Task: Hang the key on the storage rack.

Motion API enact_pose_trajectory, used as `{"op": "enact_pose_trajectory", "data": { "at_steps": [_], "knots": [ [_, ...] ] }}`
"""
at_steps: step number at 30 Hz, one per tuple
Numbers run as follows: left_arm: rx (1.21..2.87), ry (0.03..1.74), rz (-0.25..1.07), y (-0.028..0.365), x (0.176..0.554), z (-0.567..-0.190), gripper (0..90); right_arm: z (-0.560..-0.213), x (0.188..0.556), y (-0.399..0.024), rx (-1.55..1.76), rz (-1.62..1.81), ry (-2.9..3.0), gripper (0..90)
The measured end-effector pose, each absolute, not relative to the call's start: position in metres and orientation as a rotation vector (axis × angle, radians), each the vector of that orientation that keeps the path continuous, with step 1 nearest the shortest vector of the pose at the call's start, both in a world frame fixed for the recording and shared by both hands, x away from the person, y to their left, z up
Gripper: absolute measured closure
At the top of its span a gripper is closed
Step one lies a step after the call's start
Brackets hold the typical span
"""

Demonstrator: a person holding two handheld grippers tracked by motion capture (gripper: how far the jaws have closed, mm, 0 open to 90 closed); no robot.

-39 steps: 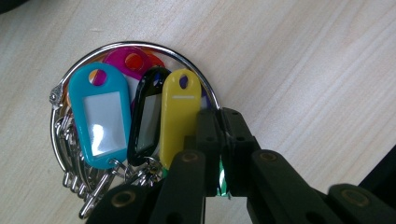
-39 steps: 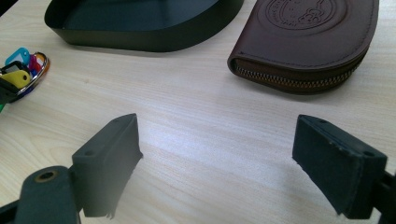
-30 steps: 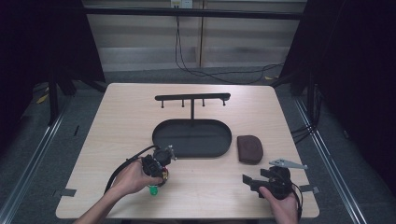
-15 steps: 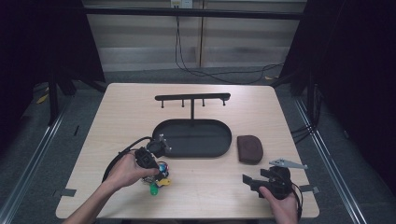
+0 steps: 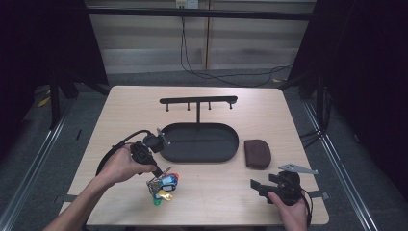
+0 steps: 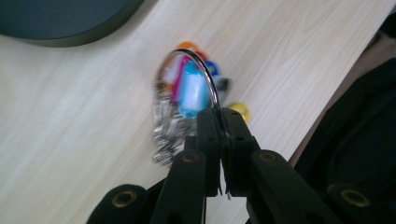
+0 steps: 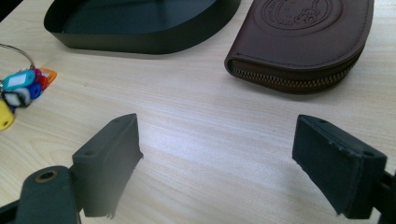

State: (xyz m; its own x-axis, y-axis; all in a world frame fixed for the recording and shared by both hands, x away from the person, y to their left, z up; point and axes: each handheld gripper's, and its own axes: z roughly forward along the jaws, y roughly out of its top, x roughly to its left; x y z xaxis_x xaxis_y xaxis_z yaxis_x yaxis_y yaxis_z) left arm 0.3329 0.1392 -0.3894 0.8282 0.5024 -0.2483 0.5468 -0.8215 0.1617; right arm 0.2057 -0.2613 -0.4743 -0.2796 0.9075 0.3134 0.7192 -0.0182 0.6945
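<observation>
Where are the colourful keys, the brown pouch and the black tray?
keys [image 5: 162, 186], high view, on the coloured tags.
brown pouch [image 7: 308, 28], right gripper view, on its embossed top.
black tray [image 5: 231, 153], high view, on its front rim.

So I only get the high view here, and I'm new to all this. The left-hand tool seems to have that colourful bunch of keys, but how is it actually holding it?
Observer: In the left gripper view, the left gripper is shut on the thin metal ring of the key bunch, not on the tags.
Operator: Is the dark lump by the tray a stone?
Observer: No. The right gripper view shows a brown leather pouch with a zip along its edge and a stamped round emblem on top.
Operator: And the other tool, is it holding anything?
Observer: No. The right gripper stands wide open over bare table, with nothing between its jaws.
</observation>
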Motion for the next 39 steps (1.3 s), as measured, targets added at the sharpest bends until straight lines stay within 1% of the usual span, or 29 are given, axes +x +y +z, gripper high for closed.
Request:
{"op": "enact_pose_trajectory", "data": {
  "at_steps": [3,15,26,39],
  "knots": [
    [2.783,0.816,-0.255,0.14,0.334,-0.381,87.6,-0.474,0.206,-0.261,1.727,1.184,2.021,15.2],
    [2.793,0.817,-0.197,0.138,0.336,-0.359,87.9,-0.474,0.206,-0.261,1.724,1.181,2.025,15.3],
    [2.798,0.787,-0.162,0.137,0.336,-0.344,87.8,-0.474,0.206,-0.261,1.726,1.181,2.024,15.2],
    [2.807,0.818,-0.113,0.135,0.34,-0.319,87.9,-0.474,0.205,-0.262,1.736,1.187,2.017,15.2]
  ]
}}
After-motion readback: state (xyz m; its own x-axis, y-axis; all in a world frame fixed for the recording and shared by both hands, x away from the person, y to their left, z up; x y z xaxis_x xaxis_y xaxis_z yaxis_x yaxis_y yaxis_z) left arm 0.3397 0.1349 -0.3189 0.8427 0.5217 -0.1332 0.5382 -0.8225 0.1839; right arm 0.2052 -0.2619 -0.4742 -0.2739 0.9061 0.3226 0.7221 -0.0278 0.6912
